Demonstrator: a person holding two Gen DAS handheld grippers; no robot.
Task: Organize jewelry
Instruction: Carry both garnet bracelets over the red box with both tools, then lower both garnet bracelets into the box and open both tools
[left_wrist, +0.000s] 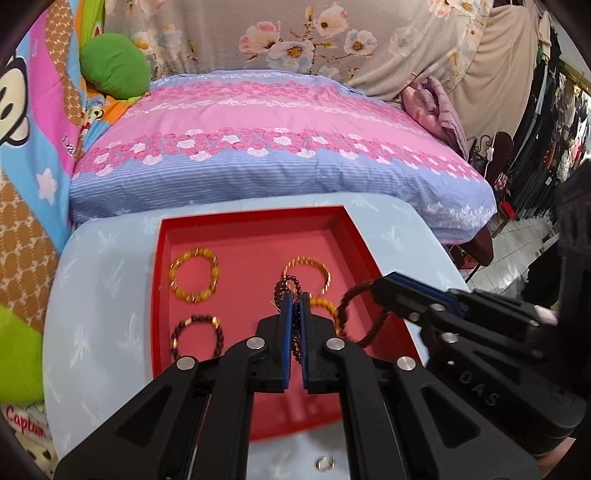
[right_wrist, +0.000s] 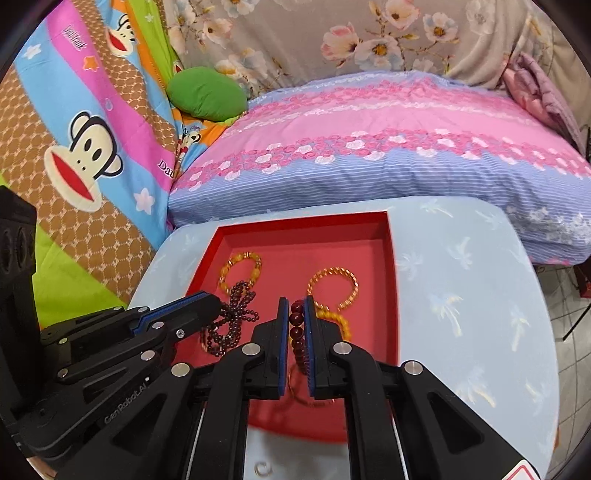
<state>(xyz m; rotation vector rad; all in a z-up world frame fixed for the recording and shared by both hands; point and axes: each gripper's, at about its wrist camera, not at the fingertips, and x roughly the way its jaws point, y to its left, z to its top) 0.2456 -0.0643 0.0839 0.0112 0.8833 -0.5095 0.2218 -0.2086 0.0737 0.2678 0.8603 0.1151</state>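
Red and shallow, the square tray (left_wrist: 177, 236) at frame centre holds amber bead bracelets (left_wrist: 194, 275). The left gripper (left_wrist: 295, 306) clamps a fine dark garnet strand (left_wrist: 286, 291) (looped double). The right gripper (right_wrist: 297, 310) pinches a round-beaded maroon bracelet (right_wrist: 296, 328).

Left gripper (left_wrist: 294, 299) closed, pads clamped on a strand of small dark beads, pitched steeply downward. Right gripper (right_wrist: 297, 301) closed likewise, pads pinching a strand of larger red beads, same downward pitch. The two grippers sit side by side, tips near each other.
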